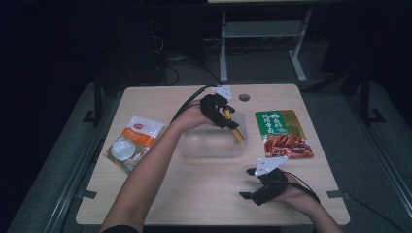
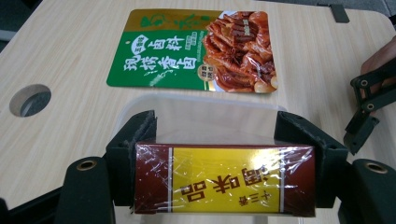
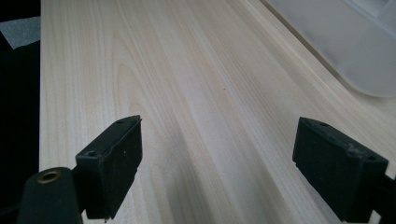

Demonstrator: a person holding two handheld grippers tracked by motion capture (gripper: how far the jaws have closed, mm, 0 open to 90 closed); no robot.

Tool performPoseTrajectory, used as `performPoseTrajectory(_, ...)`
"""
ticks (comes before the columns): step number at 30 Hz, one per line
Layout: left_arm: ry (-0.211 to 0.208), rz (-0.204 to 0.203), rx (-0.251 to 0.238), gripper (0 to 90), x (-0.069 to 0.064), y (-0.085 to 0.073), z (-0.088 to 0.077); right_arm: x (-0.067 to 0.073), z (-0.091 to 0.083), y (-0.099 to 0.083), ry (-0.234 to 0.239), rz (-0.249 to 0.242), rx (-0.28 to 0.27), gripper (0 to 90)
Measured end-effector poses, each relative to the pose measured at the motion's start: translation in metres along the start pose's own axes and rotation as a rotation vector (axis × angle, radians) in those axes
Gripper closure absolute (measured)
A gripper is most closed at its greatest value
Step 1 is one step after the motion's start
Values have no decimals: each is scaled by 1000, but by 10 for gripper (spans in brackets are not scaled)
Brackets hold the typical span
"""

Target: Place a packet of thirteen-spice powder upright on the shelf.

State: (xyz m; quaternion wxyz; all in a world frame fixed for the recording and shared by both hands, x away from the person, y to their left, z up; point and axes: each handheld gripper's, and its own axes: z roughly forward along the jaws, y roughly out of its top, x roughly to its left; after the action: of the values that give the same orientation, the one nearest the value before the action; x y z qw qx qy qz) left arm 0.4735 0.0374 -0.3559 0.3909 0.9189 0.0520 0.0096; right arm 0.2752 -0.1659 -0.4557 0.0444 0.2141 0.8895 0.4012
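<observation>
My left gripper (image 1: 232, 127) is shut on a yellow and dark red box (image 2: 224, 179) wrapped in clear film, and holds it over the clear plastic container (image 1: 194, 144) in the middle of the table. The jaws press the box's two short ends. In the left gripper view the container's rim (image 2: 201, 100) lies just beyond the box. My right gripper (image 1: 248, 183) rests low near the front right of the table, open, with bare wood between its jaws. In the right gripper view (image 3: 217, 163) the container's corner (image 3: 341, 42) lies at the upper right.
A green and red food pouch (image 1: 283, 132) lies flat right of the container. A white and orange packet (image 1: 132, 141) lies at the left. A round cable hole (image 1: 244, 97) sits near the table's far edge. Bare wood (image 1: 194, 189) stretches along the front.
</observation>
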Motion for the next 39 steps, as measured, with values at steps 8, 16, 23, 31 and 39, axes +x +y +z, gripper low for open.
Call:
performPoseTrajectory(8,-11,-4,2,306,1,4,11,1,1,1,7,-3,0,154)
performPoseTrajectory(16,-26,-15,7,306,4,4,22,1,1,0,10,-5,1,155)
performPoseTrajectory(23,-36,-22,28,306,5,2,34,1,1,1,13,-5,3,154)
performPoseTrajectory(31,-45,-36,27,304,5,1,40,1,1,0,13,-7,2,154)
performPoseTrajectory(39,-35,-45,-5,196,2,6,35,1,1,0,15,-6,0,154)
